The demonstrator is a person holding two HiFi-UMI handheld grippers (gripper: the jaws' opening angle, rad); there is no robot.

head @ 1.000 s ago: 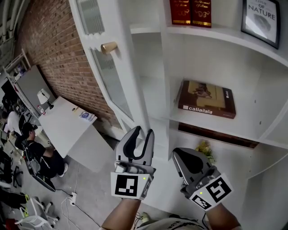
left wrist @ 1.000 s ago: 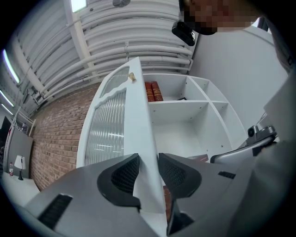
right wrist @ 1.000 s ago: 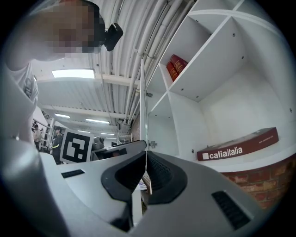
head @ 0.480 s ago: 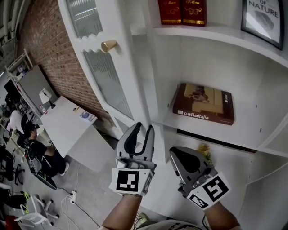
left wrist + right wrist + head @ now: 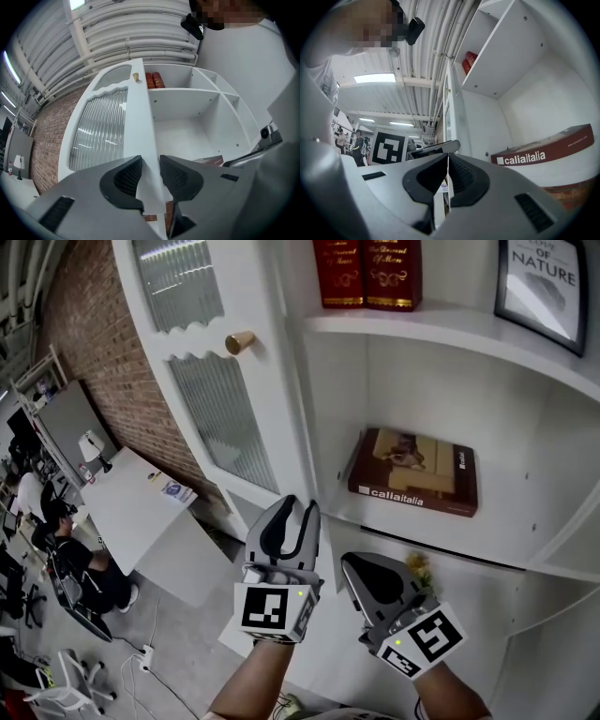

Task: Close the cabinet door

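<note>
Door (image 5: 272, 399) edge sitting between left gripper (image 5: 298, 508) jaws. Jaws wide, just been closing in, pads (image 5: 127, 174) pressing on both faces. Knob (image 5: 240, 341) up ahead of it. Right gripper (image 5: 354, 563) hanging just beside, jaws together, gripping nothing.

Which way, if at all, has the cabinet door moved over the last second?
Yes. The cabinet door has swung right, toward closing: its brass knob now sits nearer the red books.

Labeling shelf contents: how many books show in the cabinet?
3. A left red book and a right red book stand together on the top shelf; a brown book lies flat on the shelf below. Lower down is partly hidden, so more may exist.
</note>
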